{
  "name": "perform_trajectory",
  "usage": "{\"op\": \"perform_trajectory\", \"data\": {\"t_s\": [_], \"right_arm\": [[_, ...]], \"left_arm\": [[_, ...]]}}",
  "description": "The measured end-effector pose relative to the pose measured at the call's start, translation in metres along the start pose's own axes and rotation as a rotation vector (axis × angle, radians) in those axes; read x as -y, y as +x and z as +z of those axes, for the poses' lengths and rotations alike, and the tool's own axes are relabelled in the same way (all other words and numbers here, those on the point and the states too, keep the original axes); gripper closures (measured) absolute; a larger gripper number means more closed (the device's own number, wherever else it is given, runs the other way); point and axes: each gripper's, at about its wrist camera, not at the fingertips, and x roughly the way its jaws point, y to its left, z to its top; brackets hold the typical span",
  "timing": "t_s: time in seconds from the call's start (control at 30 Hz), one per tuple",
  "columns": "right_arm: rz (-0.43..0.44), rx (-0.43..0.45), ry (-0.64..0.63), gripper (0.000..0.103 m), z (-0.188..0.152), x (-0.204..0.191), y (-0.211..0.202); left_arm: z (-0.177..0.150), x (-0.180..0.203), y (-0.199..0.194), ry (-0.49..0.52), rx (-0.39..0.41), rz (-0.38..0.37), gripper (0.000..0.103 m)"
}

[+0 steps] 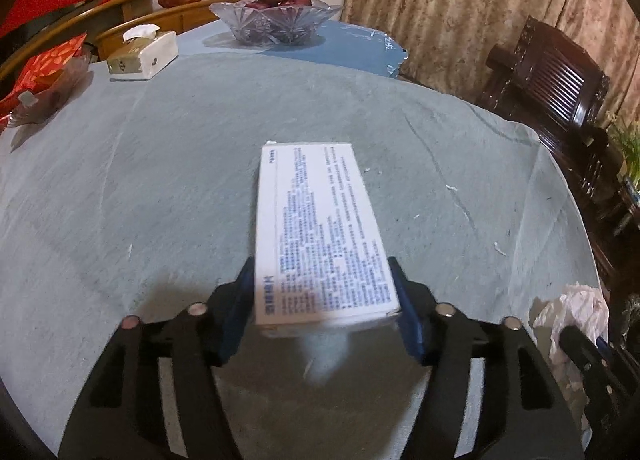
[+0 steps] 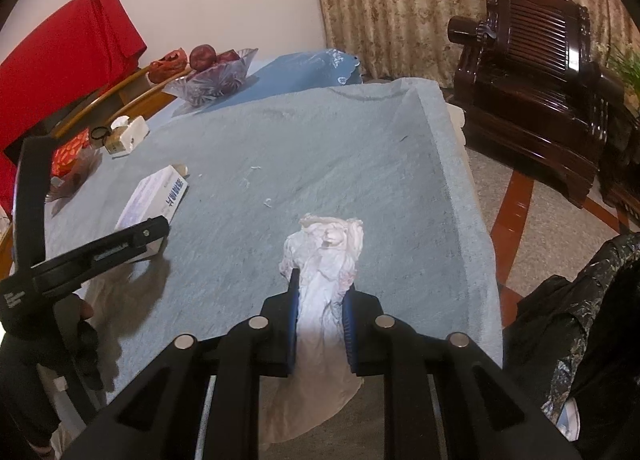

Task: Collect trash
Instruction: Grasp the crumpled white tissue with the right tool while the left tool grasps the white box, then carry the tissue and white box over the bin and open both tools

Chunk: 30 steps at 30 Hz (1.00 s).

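My left gripper (image 1: 325, 296) is shut on a white carton box (image 1: 320, 227) printed with blue text, held just above the blue-grey towel (image 1: 160, 187) that covers the table. The box also shows in the right wrist view (image 2: 154, 195), with the left gripper (image 2: 154, 230) clamped on its near end. My right gripper (image 2: 320, 292) is shut on a crumpled white tissue wad (image 2: 324, 256) near the table's right front edge. The wad shows in the left wrist view (image 1: 568, 312) at the far right.
A glass bowl of red apples (image 1: 276, 19), a tissue box (image 1: 144, 53) and red snack packets (image 1: 44, 79) stand at the table's far side. Small paper scraps (image 2: 256, 179) lie on the towel. A black trash bag (image 2: 580, 320) hangs right of the table. A dark wooden chair (image 2: 532, 71) stands beyond.
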Motion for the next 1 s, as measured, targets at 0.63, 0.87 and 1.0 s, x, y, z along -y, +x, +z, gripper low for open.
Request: {"op": "perform_trajectory", "data": {"t_s": [0.63,0.87,1.0], "right_arm": [[0.008,0.044,-0.008,0.084,0.009,-0.002,-0.030],[0.011,0.075,-0.014,0.084,0.009,0.001,-0.062],[0.005,0.094,-0.013,0.084,0.007,0.004,-0.083]], "left_arm": [[-0.001,0.012,-0.031,0.055,0.047,-0.051,0.049],[-0.015,0.028,-0.082,0.106,0.083,-0.080,0.049],[-0.024,0.036,-0.108,0.120,0.103,-0.105,0.049]]}}
